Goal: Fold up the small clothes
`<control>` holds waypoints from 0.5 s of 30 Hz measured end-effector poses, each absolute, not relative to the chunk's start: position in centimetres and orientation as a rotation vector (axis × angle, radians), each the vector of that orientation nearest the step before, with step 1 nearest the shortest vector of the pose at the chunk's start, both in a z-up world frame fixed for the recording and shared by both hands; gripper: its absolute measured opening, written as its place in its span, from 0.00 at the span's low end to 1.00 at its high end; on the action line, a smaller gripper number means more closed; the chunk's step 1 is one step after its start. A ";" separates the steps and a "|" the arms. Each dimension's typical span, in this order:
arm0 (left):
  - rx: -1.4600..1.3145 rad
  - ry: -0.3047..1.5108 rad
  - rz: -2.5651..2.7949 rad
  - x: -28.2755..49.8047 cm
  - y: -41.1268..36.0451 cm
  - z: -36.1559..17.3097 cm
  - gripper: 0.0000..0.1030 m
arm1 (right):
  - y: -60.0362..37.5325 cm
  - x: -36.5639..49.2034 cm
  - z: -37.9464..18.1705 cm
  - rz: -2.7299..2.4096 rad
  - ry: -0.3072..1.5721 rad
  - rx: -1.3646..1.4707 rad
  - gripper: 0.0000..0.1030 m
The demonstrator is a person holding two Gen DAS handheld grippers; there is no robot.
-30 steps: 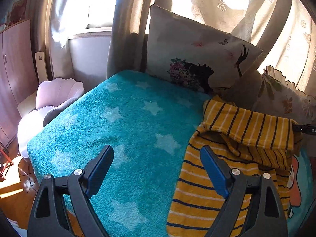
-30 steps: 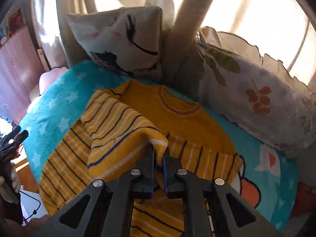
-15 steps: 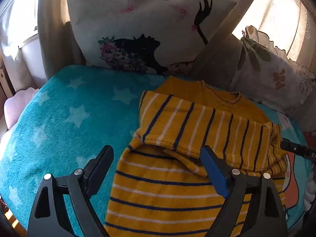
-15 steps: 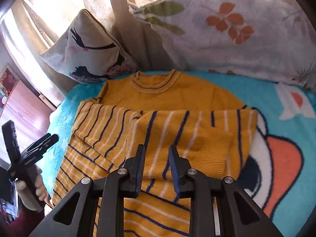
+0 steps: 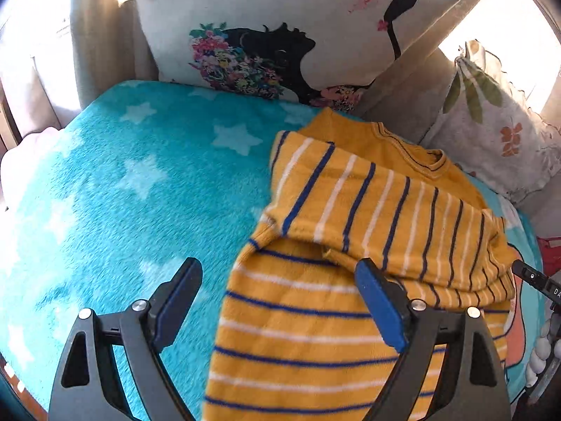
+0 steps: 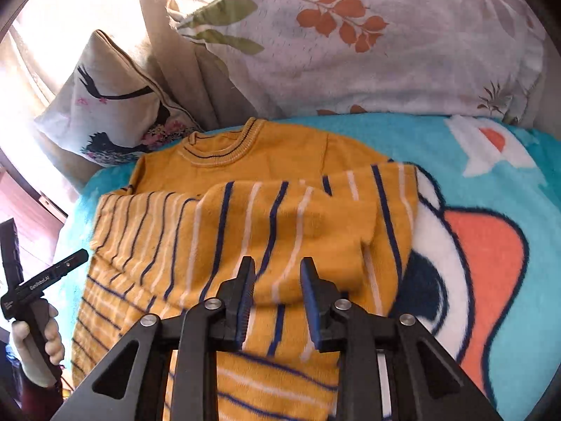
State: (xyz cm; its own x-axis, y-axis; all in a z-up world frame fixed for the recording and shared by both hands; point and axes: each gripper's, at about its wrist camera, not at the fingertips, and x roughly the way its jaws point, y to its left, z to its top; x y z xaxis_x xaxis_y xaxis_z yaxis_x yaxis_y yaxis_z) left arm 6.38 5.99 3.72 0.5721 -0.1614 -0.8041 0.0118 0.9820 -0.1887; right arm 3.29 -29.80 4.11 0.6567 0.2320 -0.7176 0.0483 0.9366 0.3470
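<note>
A small mustard-yellow sweater (image 6: 266,217) with navy and white stripes lies flat, both sleeves folded across its chest.

Left gripper (image 5: 277,301) wide apart, right gripper (image 6: 277,280) – jaws opening

- A bed covered by a fluffy turquoise fleece blanket (image 5: 147,189) with pale stars, and a cartoon print in white, orange and navy toward one side.
- A small mustard-yellow knitted sweater (image 6: 280,217) with navy and white stripes lies flat on the blanket, both sleeves folded across its chest.
- A cream cushion printed with a black silhouette and flowers (image 5: 280,31) and a white pillow with orange and green leaves (image 6: 368,49) stand at the blanket's far edge.
</note>
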 end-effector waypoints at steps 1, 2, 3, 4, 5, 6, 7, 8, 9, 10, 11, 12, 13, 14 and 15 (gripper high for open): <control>-0.184 0.961 -0.101 5.4 7.0 3.6 0.86 | -30.3 1.7 4.0 0.119 0.848 0.384 0.38; -0.203 0.967 -0.095 4.4 8.0 3.4 0.86 | -31.0 0.4 3.7 0.125 0.849 0.408 0.39; -0.225 0.975 -0.086 3.4 9.0 3.0 0.86 | -31.4 -1.2 3.2 0.125 0.854 0.430 0.39; -0.250 0.985 -0.078 2.4 9.9 2.4 0.86 | -31.7 -2.4 2.7 0.126 0.861 0.451 0.39; -0.275 0.999 -0.077 1.7 10.6 1.8 0.86 | -32.0 -3.7 2.0 0.132 0.869 0.480 0.42; -0.303 1.018 -0.087 1.0 11.1 1.2 0.86 | -32.4 -4.6 1.3 0.139 0.880 0.512 0.42; -0.332 1.038 -0.109 0.4 11.3 0.6 0.86 | -32.7 -5.3 0.5 0.156 0.892 0.549 0.42; -0.352 1.039 -0.130 -0.3 11.4 0.1 0.86 | -32.8 -6.1 -0.2 0.185 0.901 0.586 0.42; -0.336 1.008 -0.125 -1.2 11.2 0.3 0.86 | -32.6 -6.7 -1.1 0.219 0.908 0.619 0.42; -0.330 1.013 -0.137 -1.7 10.9 0.1 0.86 | -32.2 -7.1 -1.9 0.250 0.920 0.647 0.42; -0.334 1.007 -0.162 -2.5 10.6 0.2 0.86 | -31.6 -7.4 -2.5 0.288 0.918 0.677 0.42; -0.343 1.002 -0.190 -3.2 10.3 0.2 0.86 | -30.9 -7.9 -2.8 0.334 0.906 0.710 0.42; -0.360 1.004 -0.226 -4.0 9.9 0.1 0.86 | -30.0 -8.3 -3.1 0.387 0.912 0.741 0.44; -0.375 0.994 -0.262 -4.9 9.6 0.1 0.86 | -29.2 -8.6 -3.5 0.430 0.913 0.768 0.44; -0.391 0.986 -0.296 -5.8 9.2 0.0 0.86 | -28.4 -9.0 -3.9 0.466 0.911 0.789 0.44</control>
State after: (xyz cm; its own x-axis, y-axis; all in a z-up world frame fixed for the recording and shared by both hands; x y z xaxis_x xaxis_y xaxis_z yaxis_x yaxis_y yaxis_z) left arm -5.79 9.21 0.01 0.5215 -0.4138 -0.7462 0.0662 0.8915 -0.4482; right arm -9.00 -28.37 -3.86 0.5455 0.6588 -0.5181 -0.0344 0.6353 0.7715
